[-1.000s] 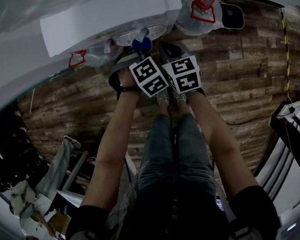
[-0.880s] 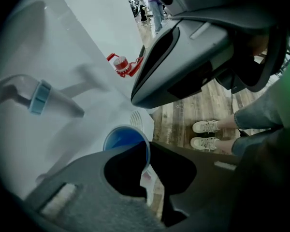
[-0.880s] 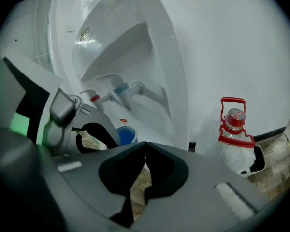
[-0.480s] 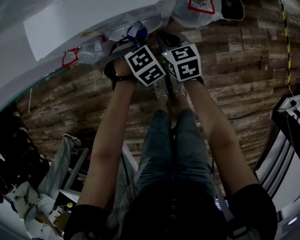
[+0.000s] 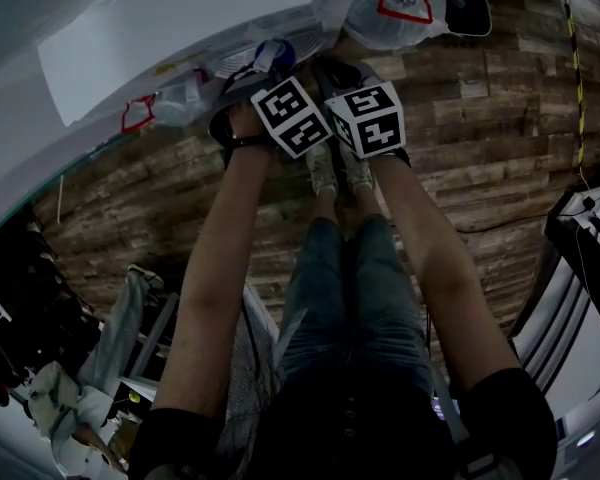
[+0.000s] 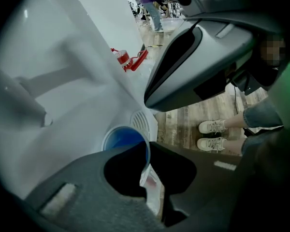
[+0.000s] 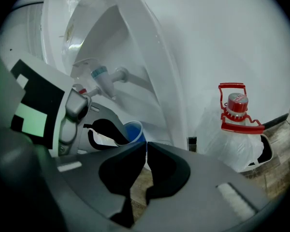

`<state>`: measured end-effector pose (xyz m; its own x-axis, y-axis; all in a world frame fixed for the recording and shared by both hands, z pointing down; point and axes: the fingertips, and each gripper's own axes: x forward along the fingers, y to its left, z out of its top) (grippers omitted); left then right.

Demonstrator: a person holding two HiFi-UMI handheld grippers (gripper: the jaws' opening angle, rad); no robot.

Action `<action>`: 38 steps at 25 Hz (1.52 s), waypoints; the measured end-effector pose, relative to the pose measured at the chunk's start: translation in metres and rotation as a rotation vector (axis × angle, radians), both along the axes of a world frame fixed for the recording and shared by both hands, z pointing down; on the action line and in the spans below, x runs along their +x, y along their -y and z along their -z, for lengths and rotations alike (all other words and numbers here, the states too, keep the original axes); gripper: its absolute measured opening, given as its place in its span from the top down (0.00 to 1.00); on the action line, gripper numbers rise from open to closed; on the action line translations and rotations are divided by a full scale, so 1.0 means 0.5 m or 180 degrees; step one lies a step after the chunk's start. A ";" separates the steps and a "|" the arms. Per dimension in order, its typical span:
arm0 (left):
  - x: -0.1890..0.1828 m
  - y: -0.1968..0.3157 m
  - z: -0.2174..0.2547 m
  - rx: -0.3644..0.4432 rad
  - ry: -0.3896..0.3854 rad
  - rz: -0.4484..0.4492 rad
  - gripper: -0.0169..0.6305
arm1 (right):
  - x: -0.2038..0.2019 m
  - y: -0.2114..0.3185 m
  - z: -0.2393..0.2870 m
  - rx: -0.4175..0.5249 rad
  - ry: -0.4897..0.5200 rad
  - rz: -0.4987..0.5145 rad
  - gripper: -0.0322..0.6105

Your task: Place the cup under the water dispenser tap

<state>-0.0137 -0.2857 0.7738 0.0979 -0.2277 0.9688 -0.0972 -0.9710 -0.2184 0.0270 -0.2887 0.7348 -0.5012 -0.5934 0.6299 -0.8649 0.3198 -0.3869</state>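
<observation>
Cup (image 6: 120,138), blue and open-topped, is pinched by its rim in my left tongs (image 6: 145,161). The jaws are drawn narrow on the thin wall, one inside it and one outside. The cup is low in the recess of the white water dispenser (image 5: 130,38), just beside the round drain grille (image 6: 140,122). I cannot tell whether its base touches the tray.

From the left in the head view, the dispenser's white body fills the upper corner. A bottle with a red carry handle (image 5: 140,116) sits near its foot. Next come the cup and my two tongs side by side, their marker cubes close together.

In the right gripper view, two taps stick out of the recess: a blue-capped tap (image 7: 100,74) and, just down-left of it, a red-capped tap (image 7: 79,88). The cup shows below them and off to the right.

My right tongs (image 7: 146,148) are pressed together with nothing between them. They are held just right of the left tongs and point toward the dispenser. Below them, my pale shoes (image 5: 326,173) stand on the wood-plank floor (image 5: 480,118).

Farthest right, a large water bottle with a red cap and handle (image 7: 237,105), wrapped in clear plastic, stands beside the dispenser.
</observation>
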 end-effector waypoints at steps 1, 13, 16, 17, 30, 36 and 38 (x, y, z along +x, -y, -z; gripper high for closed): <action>0.001 0.002 -0.002 0.0007 -0.0006 -0.0002 0.93 | -0.001 -0.001 0.001 -0.0008 0.0009 0.0005 0.95; 0.007 0.011 -0.010 0.0070 -0.0076 0.0044 0.83 | 0.007 0.002 0.002 0.0051 0.0039 -0.0062 0.95; 0.003 0.011 -0.010 0.0096 -0.0060 0.0045 0.79 | 0.008 0.001 0.002 0.0056 0.0033 -0.0065 0.95; 0.001 0.012 -0.009 0.0108 -0.0064 0.0047 0.78 | 0.008 0.000 0.003 0.0056 0.0030 -0.0064 0.95; -0.007 0.008 0.037 0.0249 -0.0301 0.0242 0.72 | -0.002 -0.008 0.026 0.0083 -0.0060 0.0081 0.95; -0.011 -0.001 0.056 0.0283 -0.0380 0.0311 0.72 | -0.006 -0.010 0.048 0.0098 -0.0088 0.0152 0.94; -0.018 -0.002 0.057 0.0289 -0.0356 0.0321 0.72 | -0.008 -0.012 0.055 0.0092 -0.0095 0.0186 0.94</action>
